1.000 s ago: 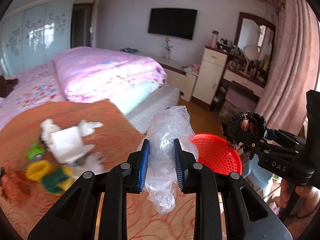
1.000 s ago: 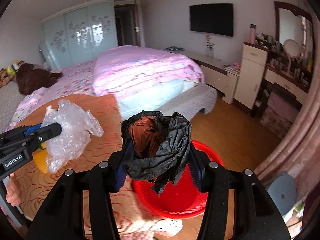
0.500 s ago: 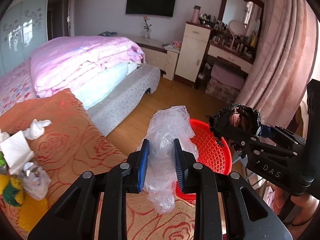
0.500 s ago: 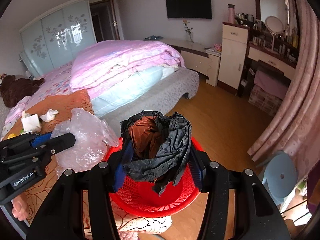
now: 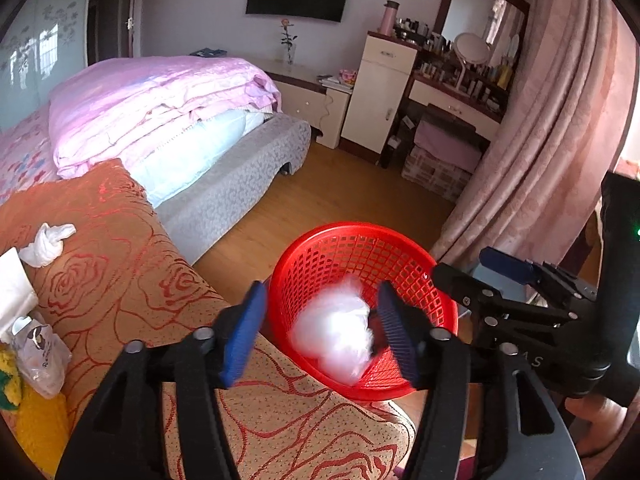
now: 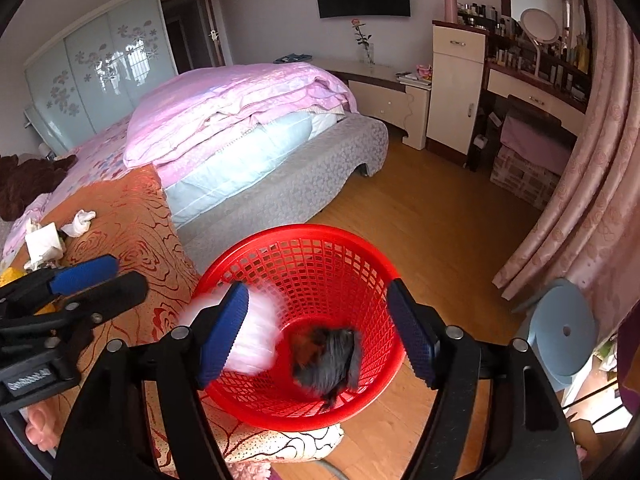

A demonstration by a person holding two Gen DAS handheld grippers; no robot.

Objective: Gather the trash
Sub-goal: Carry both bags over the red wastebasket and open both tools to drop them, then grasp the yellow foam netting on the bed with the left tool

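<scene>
Here both grippers hang over the red basket [image 6: 304, 240], fingers pointing down at it: the left gripper [image 5: 320, 330] and right gripper [image 6: 320, 334] each spread wide, holding nothing. Two pieces are inside the basket, blurred: one clear plastic bag [image 5: 336, 336] and one black bag [image 6: 326, 356].

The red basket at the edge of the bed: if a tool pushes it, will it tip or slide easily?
The red basket probably slides easily: its mesh walls look like thin, light plastic. It may also tip, since it sits tilted at the orange blanket edge. Only a clear bag and black bag weigh it down.
</scene>
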